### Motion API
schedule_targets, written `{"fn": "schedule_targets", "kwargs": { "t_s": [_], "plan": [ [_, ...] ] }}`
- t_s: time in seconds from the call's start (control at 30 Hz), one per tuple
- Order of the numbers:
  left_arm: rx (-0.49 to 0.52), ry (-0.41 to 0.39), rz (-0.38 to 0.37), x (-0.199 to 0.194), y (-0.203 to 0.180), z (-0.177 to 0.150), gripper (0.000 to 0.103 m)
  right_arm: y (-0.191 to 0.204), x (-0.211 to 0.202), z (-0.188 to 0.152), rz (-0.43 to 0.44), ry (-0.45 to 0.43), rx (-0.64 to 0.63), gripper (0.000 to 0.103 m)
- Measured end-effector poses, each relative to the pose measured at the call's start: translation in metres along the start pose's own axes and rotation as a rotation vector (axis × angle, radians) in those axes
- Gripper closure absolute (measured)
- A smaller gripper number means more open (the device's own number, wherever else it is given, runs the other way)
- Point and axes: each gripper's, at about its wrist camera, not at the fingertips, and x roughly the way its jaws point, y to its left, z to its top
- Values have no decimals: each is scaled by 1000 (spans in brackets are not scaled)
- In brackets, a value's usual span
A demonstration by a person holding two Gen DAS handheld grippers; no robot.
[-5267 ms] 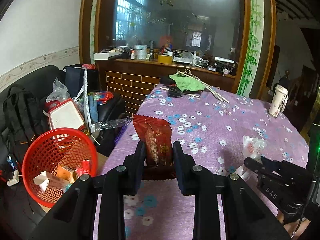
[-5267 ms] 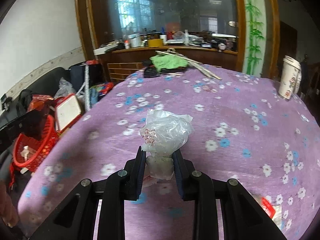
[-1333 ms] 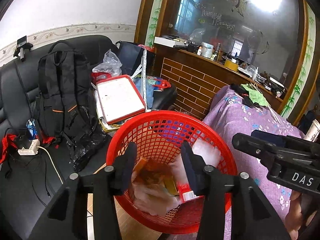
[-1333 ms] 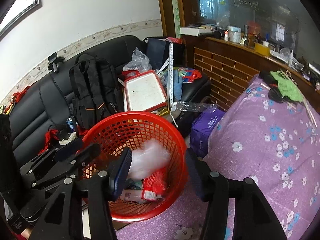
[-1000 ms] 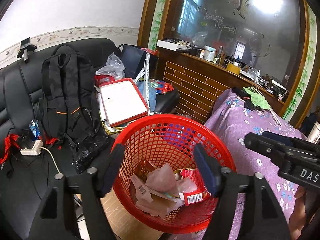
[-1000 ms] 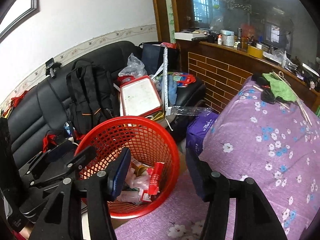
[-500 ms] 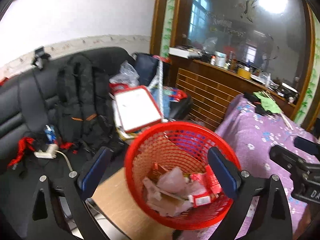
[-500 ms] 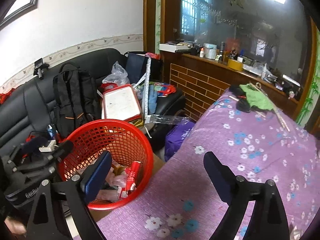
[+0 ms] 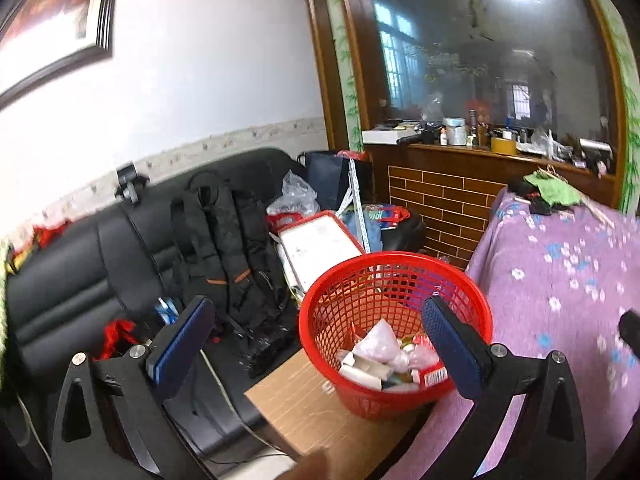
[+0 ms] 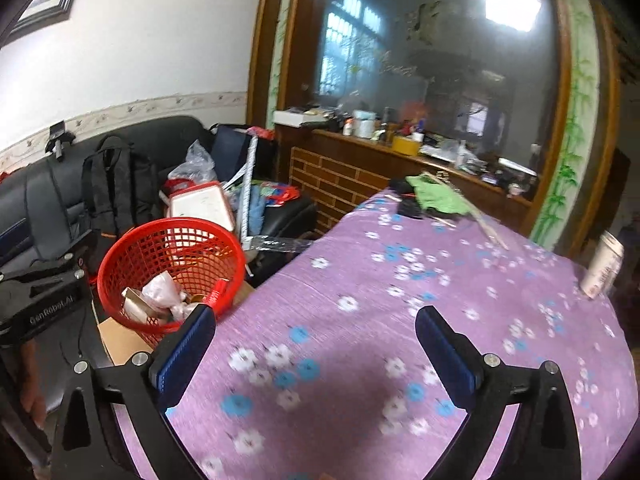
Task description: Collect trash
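Observation:
A red mesh basket (image 9: 320,312) stands on a cardboard box beside the purple table; it also shows in the right wrist view (image 10: 120,256). Crumpled wrappers and a plastic bag (image 9: 380,344) lie inside it. My left gripper (image 9: 316,344) is wide open and empty, above and short of the basket. My right gripper (image 10: 316,352) is wide open and empty over the purple floral tablecloth (image 10: 400,288). A paper cup (image 10: 602,266) stands at the table's far right edge.
A black sofa (image 9: 80,264) holds a black backpack (image 9: 224,240), a red-framed white board (image 9: 320,244) and bags. A green cloth (image 10: 436,196) and sticks lie at the table's far end. A brick-fronted counter (image 10: 340,176) with clutter stands behind.
Both grippers let their trash fall into the basket, opened wide and pulled back and up. The right gripper has swung right over the table.

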Motion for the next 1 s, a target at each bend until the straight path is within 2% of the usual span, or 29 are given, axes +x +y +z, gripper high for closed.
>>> {"fn": "schedule_targets", "kwargs": {
  "t_s": [0.1,0.23,0.33,0.47,0.63,1.0],
  "plan": [
    [-8,-43,39,-13,-7,-4,0,-8,-16,-10,-4,-21,23,0],
    [4,-69,-6,-28,-15,-4,0,-15,-31,-24,-19,-37,16,0],
    [31,-91,0,-37,-24,-7,0,-23,-37,-36,-27,-36,30,0],
    [31,-83,-31,-42,-34,-11,0,-34,-41,-45,-31,-26,58,0],
    [54,-65,-32,-41,-45,-17,0,-40,-43,-49,-30,-33,73,0],
    [57,-61,-13,-36,-46,-20,0,-46,-40,-48,-53,-27,83,0]
  ]
}}
